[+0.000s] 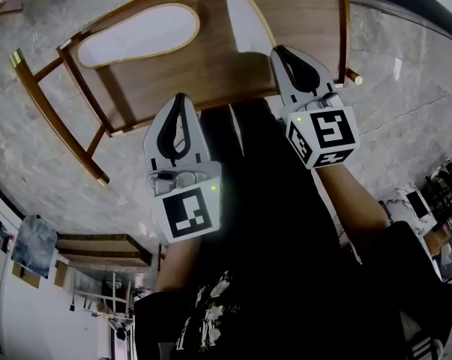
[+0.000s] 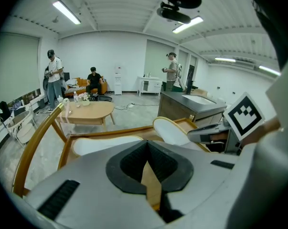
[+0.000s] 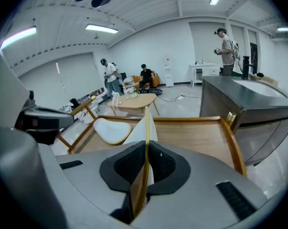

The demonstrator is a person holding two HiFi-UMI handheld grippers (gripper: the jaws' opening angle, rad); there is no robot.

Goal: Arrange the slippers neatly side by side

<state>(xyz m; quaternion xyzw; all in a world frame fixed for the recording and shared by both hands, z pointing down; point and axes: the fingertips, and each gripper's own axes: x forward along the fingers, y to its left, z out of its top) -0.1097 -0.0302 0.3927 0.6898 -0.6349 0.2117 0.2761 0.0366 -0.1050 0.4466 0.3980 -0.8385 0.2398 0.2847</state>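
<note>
Roughly halfway, judging by how things lie, with one slipper down, one in the air, and no pair formed yet.

Furthest left: flat slipper, white face up with a yellow rim, resting on the wooden rack. Sits ahead of the left tongs and off to their left, well apart from their tips. Untouched by either tool.

Next, the left tongs themselves: shut pad against pad, gripping nothing. Only the rack's wood shows past their tips in the left gripper view. Poised about over the rack's near rail.

Then the held slipper: turned up on its edge and clamped in the right tongs. Pads pressed on the thin sole near one end, the rest running straight out beyond the tips over the rack. Seen edge-on in the right gripper view, like a narrow blade with yellow trim. Flat slipper ahead of and to the left of these tongs, clearly apart from the held one and lying at a different angle.

Still to do, most likely — roll the held slipper back to flat, lower it just beside the flat one pointing the same way, then let go. Possibly also a nudge to the flat one to square the two up.
</note>
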